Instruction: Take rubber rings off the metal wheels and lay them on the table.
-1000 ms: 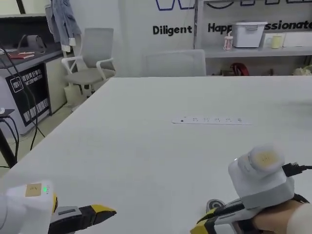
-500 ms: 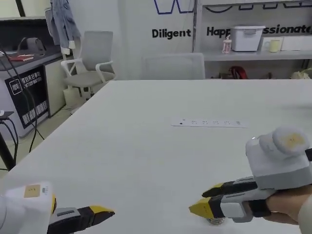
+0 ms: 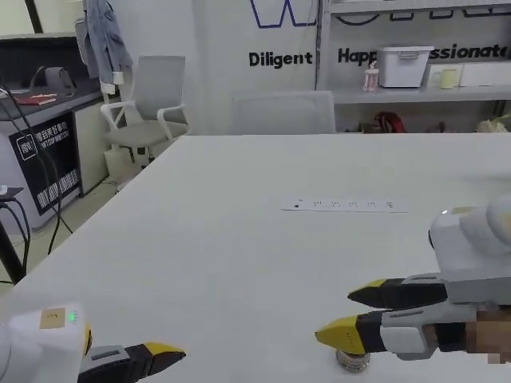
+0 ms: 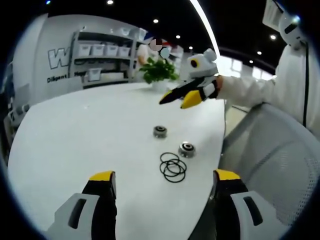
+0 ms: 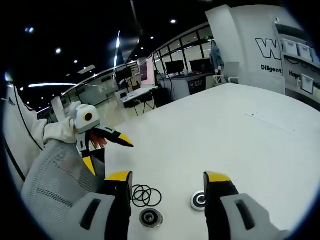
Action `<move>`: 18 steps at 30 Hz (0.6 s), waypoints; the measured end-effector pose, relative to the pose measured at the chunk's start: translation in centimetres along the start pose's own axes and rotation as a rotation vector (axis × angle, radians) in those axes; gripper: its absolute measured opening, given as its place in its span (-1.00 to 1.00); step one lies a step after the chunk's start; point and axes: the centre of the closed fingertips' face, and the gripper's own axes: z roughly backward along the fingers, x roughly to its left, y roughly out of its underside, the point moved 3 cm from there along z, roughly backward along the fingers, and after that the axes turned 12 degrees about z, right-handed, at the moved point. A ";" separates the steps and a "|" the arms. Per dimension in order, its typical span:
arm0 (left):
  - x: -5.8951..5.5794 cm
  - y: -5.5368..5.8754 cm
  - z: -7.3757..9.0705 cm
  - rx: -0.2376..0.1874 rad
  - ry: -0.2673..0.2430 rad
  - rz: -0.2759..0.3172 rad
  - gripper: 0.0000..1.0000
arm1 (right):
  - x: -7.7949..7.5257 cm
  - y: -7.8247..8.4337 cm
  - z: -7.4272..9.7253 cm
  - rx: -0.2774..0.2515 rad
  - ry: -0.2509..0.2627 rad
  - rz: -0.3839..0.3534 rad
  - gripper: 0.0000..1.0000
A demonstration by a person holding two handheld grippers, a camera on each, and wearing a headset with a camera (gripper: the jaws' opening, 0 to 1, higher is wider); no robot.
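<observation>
White table (image 3: pixel 223 239) under your hands carries two metal wheels (image 4: pixel 160 131) and a heap of rubber rings (image 4: pixel 173 167), all between your left gripper (image 4: pixel 165 175) and right gripper (image 5: pixel 168 175). Both stand spread, holding nothing; one wheel lies just below the right tips.

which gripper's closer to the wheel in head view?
Right. The right gripper hovers open just above the wheel. The left gripper is well off to the wheel's left, with bare tabletop between them.
</observation>
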 end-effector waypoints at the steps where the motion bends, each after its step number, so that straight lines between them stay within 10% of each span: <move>1: 0.0 0.0 0.0 0.001 -0.001 0.000 0.63 | 0.1 0.0 0.1 -0.001 -0.002 -0.001 0.18; 18: 0.1 0.0 0.0 -0.002 -0.009 0.009 0.63 | 0.7 0.2 3.8 -0.110 0.050 -0.009 0.63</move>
